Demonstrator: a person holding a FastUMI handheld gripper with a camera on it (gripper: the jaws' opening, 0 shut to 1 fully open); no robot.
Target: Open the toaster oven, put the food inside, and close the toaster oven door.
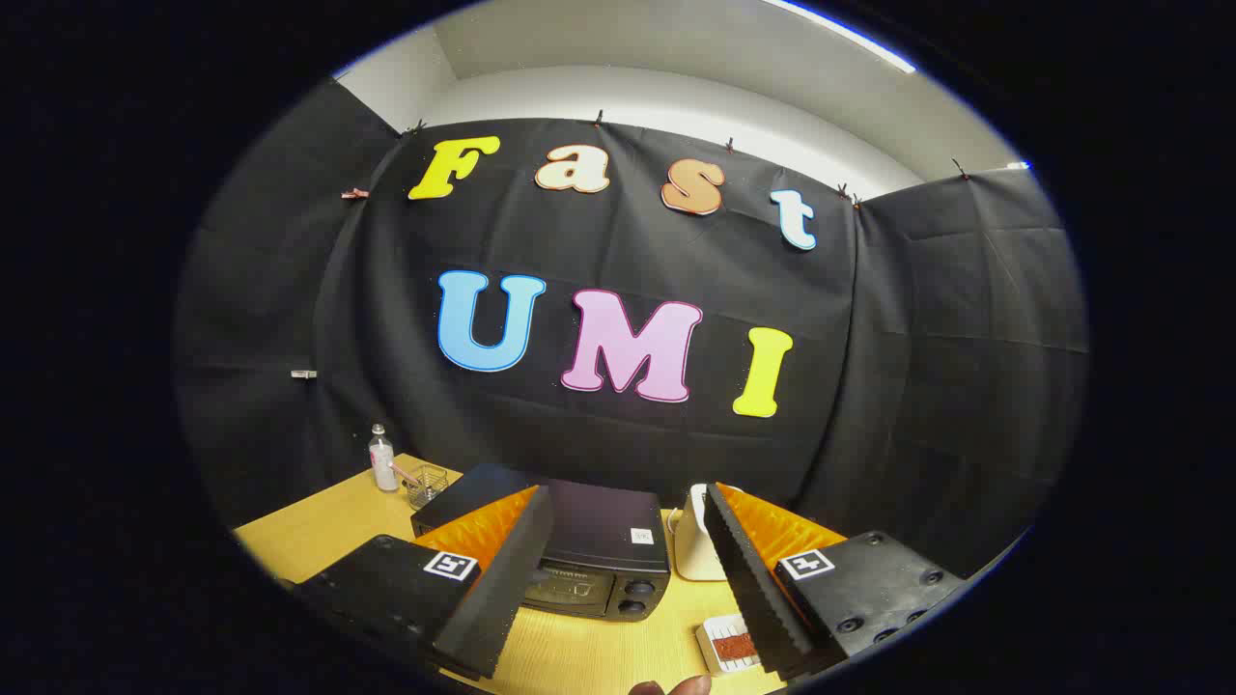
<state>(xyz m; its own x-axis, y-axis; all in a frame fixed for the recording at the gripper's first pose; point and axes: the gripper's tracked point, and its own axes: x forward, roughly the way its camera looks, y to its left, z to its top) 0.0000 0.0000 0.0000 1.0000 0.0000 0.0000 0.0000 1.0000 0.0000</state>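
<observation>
A black toaster oven (599, 545) sits on the wooden table (319, 536) beyond my fingers, its door shut and two knobs on its right front. A small white tray with a reddish-brown piece of food (732, 645) lies on the table beside my right finger. My gripper (628, 541) hovers above the table, open, with nothing between its fingers. The left finger hides the oven's left part.
A white appliance (693, 545) stands right of the oven. At the table's far left stand a small bottle (382, 458) and a wire basket (427, 485). A fingertip of a hand (676, 687) shows just below the fingers.
</observation>
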